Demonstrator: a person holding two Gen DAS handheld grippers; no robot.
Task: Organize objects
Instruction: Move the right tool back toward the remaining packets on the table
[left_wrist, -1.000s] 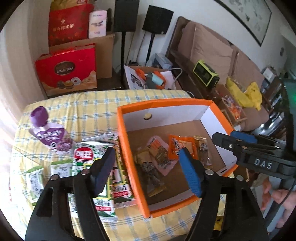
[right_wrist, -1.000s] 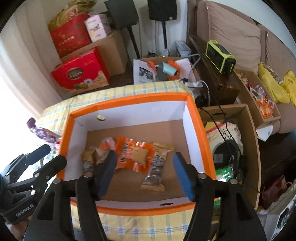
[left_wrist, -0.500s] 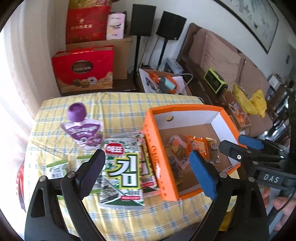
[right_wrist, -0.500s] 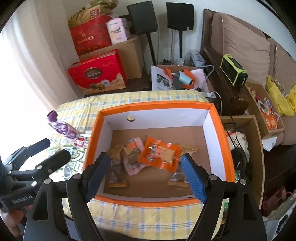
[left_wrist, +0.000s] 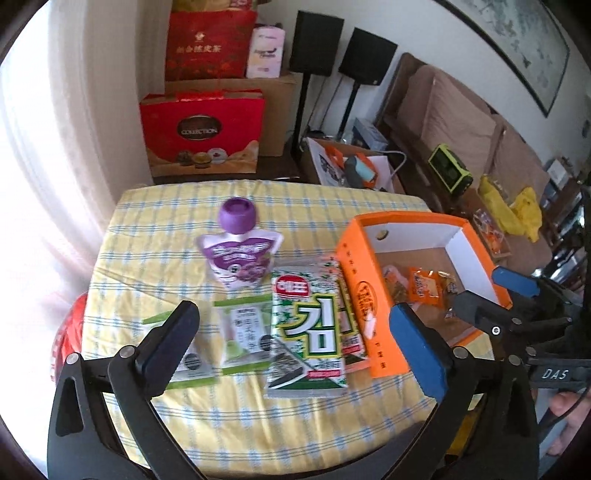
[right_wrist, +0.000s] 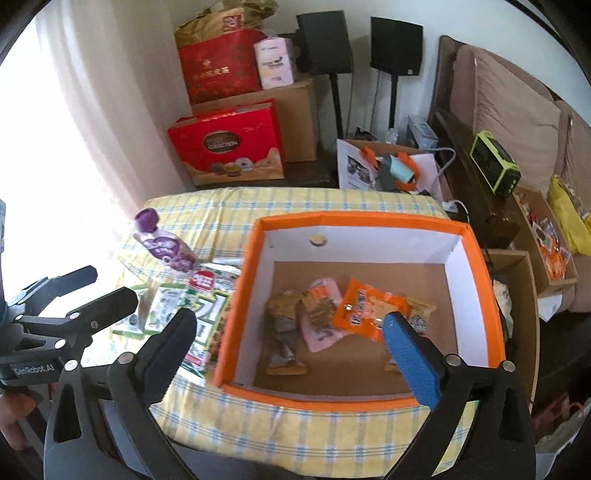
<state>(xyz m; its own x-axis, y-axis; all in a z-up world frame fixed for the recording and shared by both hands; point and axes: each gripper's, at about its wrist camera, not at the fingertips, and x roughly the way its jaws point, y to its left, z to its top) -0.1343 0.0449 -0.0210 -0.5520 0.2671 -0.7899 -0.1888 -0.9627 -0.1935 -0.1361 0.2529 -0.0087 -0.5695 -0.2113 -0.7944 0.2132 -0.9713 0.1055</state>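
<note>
Yellow checked cloth covers the table (left_wrist: 177, 221), with sofa and stacked gift boxes behind. On its right part sits the orange box (right_wrist: 240, 295), open-topped, white-walled, holding several snack packets; an orange packet (right_wrist: 369, 308) lies on top, overlapping a pink one (right_wrist: 321, 332), with brown wrappers to either side. Touching the box's left wall lies the seaweed pack (left_wrist: 308, 332) atop another like it. Left of that are two green-and-white sachets (left_wrist: 243, 336), and beyond them one purple-capped pouch (left_wrist: 240, 254). Bare cloth stretches to the far edge. Left gripper (left_wrist: 295, 343) hovers above the seaweed, jaws spread wide, holding nothing. Right gripper (right_wrist: 288, 350) hangs over the box's near-left corner, likewise agape and empty.
</note>
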